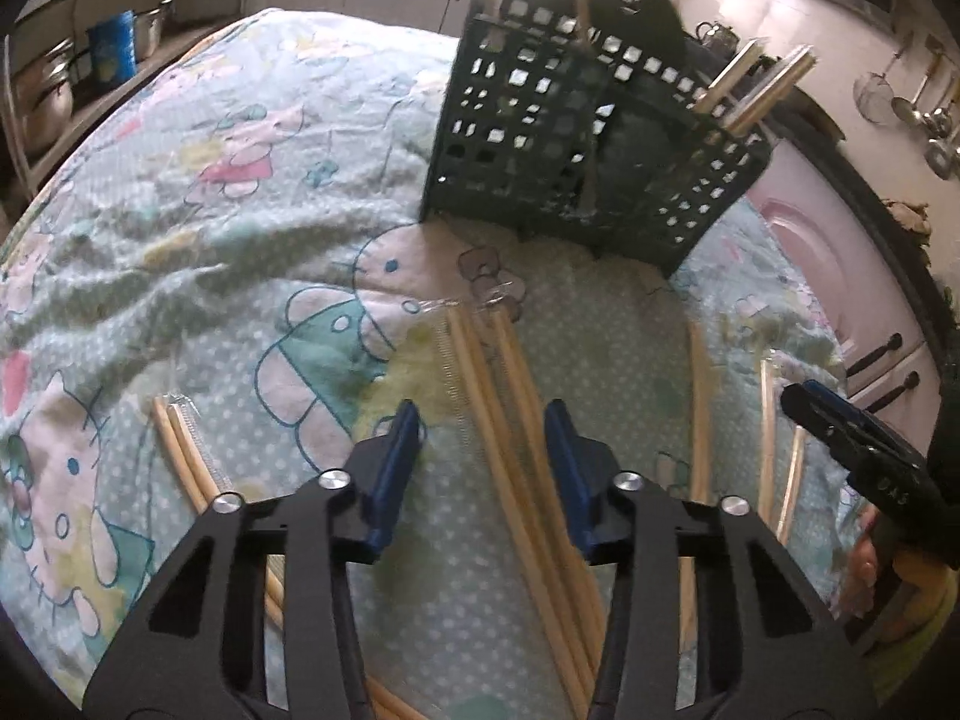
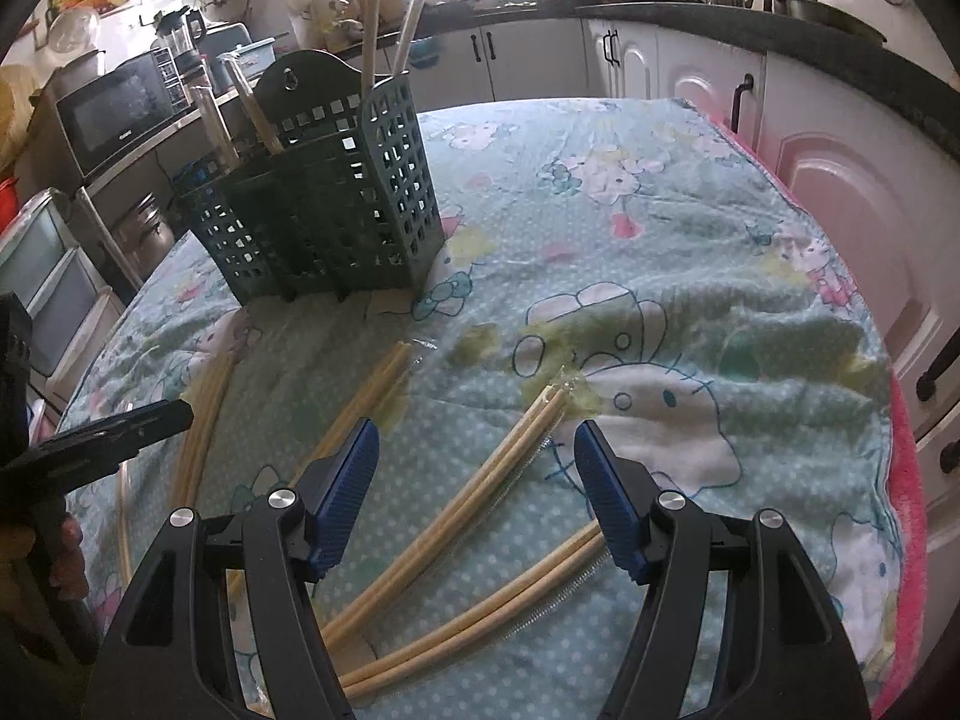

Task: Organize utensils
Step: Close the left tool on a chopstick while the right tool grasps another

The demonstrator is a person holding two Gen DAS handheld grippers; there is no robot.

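A dark green perforated utensil basket [image 1: 570, 138] [image 2: 336, 198] stands on the cloth-covered table, with several wrapped chopsticks upright in it. More wrapped wooden chopstick pairs lie flat in front of it. My left gripper [image 1: 483, 426] hangs low over one pair [image 1: 498, 372], which runs between its blue pads; a gap shows on both sides, so it is open. My right gripper [image 2: 474, 444] is open wide above another pair [image 2: 510, 450]. A further pair [image 2: 480, 600] lies under its right finger.
Other chopstick pairs lie at the left [image 1: 180, 444] and right [image 1: 699, 408] of the left gripper. The table's cartoon-print cloth [image 2: 660, 228] is rumpled. Kitchen cabinets [image 2: 840, 192] flank the table, a microwave [image 2: 114, 114] stands behind the basket, and pots [image 1: 48, 96] sit on shelves.
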